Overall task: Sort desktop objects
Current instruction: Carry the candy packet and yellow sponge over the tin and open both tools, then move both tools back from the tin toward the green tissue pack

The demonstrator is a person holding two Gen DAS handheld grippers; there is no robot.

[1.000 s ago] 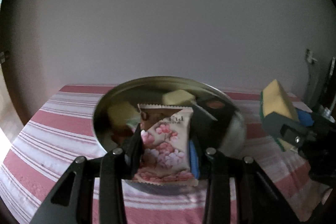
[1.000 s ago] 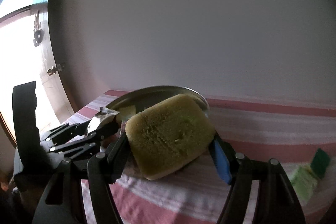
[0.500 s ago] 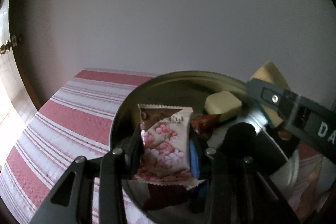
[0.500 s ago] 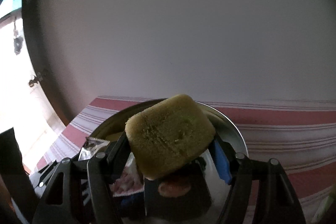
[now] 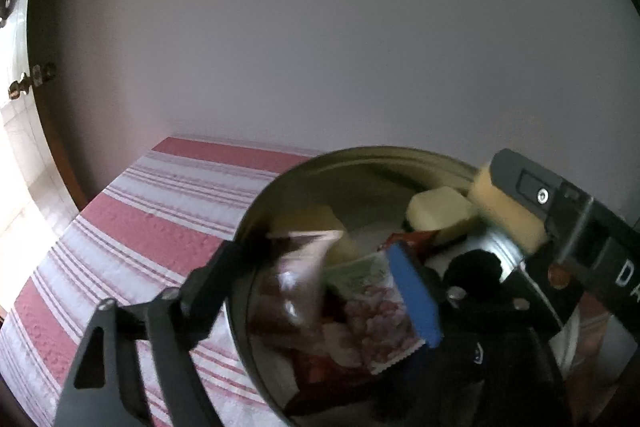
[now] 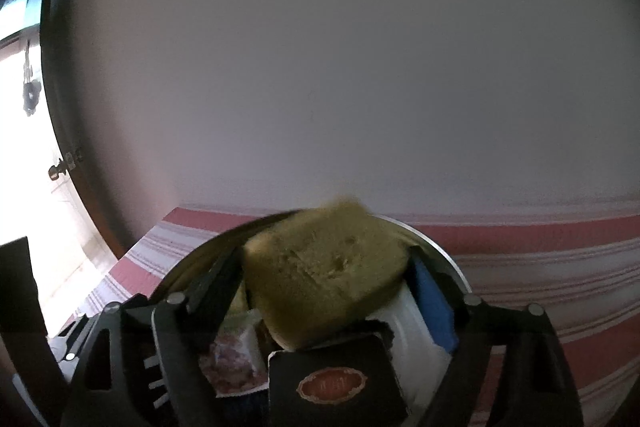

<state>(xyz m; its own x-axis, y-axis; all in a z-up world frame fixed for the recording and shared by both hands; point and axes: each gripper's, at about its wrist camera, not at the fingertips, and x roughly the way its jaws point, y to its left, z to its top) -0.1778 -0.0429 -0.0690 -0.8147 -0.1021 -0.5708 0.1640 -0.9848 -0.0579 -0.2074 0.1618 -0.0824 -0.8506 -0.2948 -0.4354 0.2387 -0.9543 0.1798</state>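
While both tongs, left gripper (image 5: 332,263) and right gripper (image 6: 324,279), spread over the bowl (image 5: 384,157), the snack packet (image 5: 372,299) and sponge (image 6: 324,275) drop free; the sponge could bounce off the heap inside and out.

The packet (image 5: 298,287) is smeared by motion blur; the sponge's (image 6: 324,271) top edge is blurred, its underside hidden.

You see: cloth (image 5: 160,227) red-and-white striped. Bowl (image 5: 360,157) silver, shiny. Packet (image 5: 372,311) white with pink blossom print, green at top. Sponge (image 6: 324,271) dull yellow. Dark packet (image 6: 336,383) black, red oval label. Gripper pads (image 5: 412,295) blue, fingers black.
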